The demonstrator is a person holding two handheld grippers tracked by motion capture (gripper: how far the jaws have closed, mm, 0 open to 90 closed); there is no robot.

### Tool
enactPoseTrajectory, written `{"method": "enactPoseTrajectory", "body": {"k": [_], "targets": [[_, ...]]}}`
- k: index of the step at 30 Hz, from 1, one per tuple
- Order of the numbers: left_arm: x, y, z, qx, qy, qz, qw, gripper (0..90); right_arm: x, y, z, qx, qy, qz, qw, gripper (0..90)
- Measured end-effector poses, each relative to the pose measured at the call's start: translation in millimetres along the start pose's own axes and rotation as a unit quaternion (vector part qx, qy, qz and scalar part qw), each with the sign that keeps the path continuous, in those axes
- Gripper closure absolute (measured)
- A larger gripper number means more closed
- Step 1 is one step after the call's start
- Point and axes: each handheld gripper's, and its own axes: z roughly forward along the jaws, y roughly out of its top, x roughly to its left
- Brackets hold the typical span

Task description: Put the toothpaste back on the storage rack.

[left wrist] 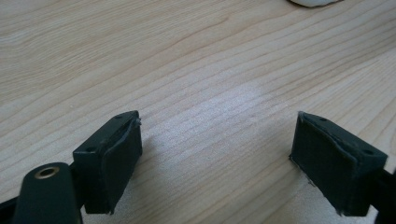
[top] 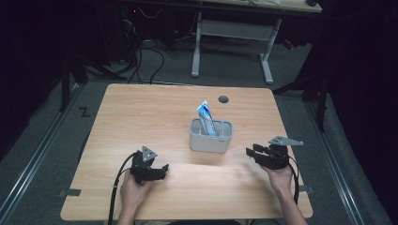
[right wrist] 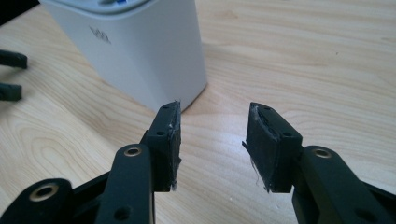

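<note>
A grey holder (top: pixel 210 137) stands at the middle of the wooden table (top: pixel 141 112), with a blue-and-white tube (top: pixel 206 117) sticking up out of it. My left gripper (top: pixel 162 171) rests low over the table near the front left, open, with bare wood between its pads (left wrist: pixel 119 158). My right gripper (top: pixel 250 153) is to the right of the holder, pointing toward it, open and empty. In the right gripper view the holder's white wall (right wrist: pixel 140 51) stands just beyond the fingertips (right wrist: pixel 168 135).
A round cable hole (top: pixel 223 99) is in the table top behind the holder. Behind the table stand a white desk frame (top: pixel 232 42) and loose cables on the floor. The other gripper's jaw tips (right wrist: pixel 10 74) show at the left edge of the right gripper view.
</note>
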Motion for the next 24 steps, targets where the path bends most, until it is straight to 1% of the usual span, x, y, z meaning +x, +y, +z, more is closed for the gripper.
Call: {"method": "enactPoseTrajectory", "body": {"k": [3, 5, 9, 13, 14, 17, 19, 23, 24], "targets": [[0.0, 0.0, 0.0, 0.000, 0.000, 0.000, 1.0000, 16.6, 0.1, -4.0, 4.0, 0.005, 0.000, 0.004, 1.0000, 54.7], [0.0, 0.0, 0.0, 0.000, 0.000, 0.000, 1.0000, 16.5, -0.2, -5.4, 7.5, 0.014, -0.001, 0.004, 0.9999, 54.5], [0.0, 0.0, 0.0, 0.000, 0.000, 0.000, 1.0000, 16.5, 1.3, -7.8, 12.1, 0.020, -0.005, -0.003, 0.9998, 54.7], [0.0, 0.0, 0.0, 0.000, 0.000, 0.000, 1.0000, 16.6, 0.6, -13.8, 17.3, 0.028, -0.012, -0.001, 0.9995, 54.7], [0.0, 0.0, 0.0, 0.000, 0.000, 0.000, 1.0000, 16.5, 0.0, -15.4, 18.8, 0.029, -0.014, -0.004, 0.9995, 54.6], [0.0, 0.0, 0.0, 0.000, 0.000, 0.000, 1.0000, 16.5, -0.1, -18.9, 22.2, 0.039, -0.023, -0.004, 0.9990, 54.1], [0.0, 0.0, 0.0, 0.000, 0.000, 0.000, 1.0000, 16.6, 0.4, -19.9, 25.0, 0.045, -0.031, -0.016, 0.9984, 54.1], [0.0, 0.0, 0.0, 0.000, 0.000, 0.000, 1.0000, 16.6, 3.1, -21.3, 30.5, 0.054, -0.044, -0.029, 0.9972, 53.4], [0.0, 0.0, 0.0, 0.000, 0.000, 0.000, 1.0000, 16.6, 3.0, -22.1, 32.8, 0.056, -0.045, -0.035, 0.9968, 53.0]]}}
